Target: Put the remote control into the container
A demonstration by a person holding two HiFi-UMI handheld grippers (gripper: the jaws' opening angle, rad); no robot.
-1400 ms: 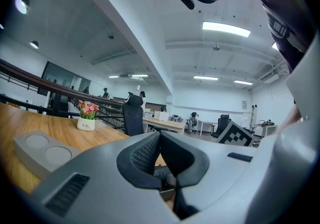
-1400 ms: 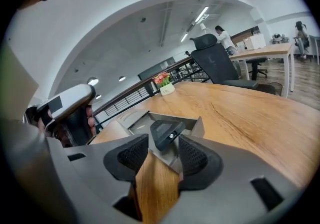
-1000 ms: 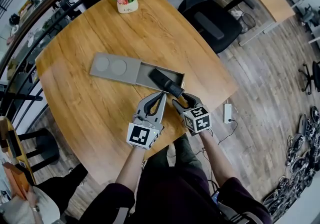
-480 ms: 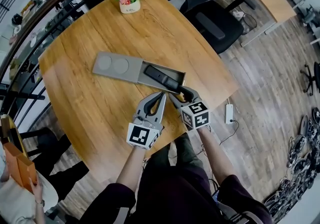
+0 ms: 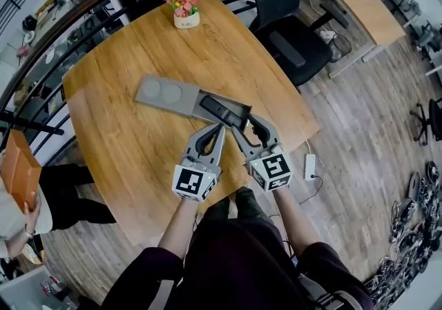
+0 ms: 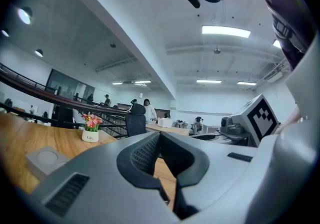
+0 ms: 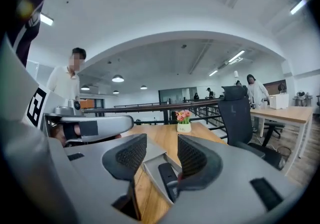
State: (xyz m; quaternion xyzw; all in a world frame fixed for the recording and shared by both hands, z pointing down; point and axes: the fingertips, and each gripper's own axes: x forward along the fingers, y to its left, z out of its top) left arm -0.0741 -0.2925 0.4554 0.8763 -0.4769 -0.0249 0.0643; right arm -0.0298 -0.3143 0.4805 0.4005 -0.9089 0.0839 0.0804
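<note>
A round wooden table (image 5: 124, 129) seen from above, with a person's two arms reaching over its near edge, a gripper in each hand.

A long grey container (image 5: 238, 104) lies slantwise at the middle of the table. Its flat lid (image 5: 164, 90), marked with two shallow circles, is slid toward the left, so the right part of the tray is uncovered. The black remote (image 5: 222, 110) lies inside that uncovered part, lengthwise along the tray.

The right gripper (image 5: 245, 126) is at the near right end of the container, jaws spread apart and holding nothing. In the right gripper view, the remote (image 7: 168, 175) shows through the gap between the jaws, lying in the tray (image 7: 152, 170) and free of both pads.

The left gripper (image 5: 219, 129) is just beside the right one, on the near side of the container. Its jaws are clenched together at the tips, with nothing between them; the left gripper view (image 6: 160, 140) shows the same.

A small white pot of pink flowers (image 5: 185, 8) stands at the far edge of the table. A black office chair (image 5: 283, 18) stands beyond the table at the right
</note>
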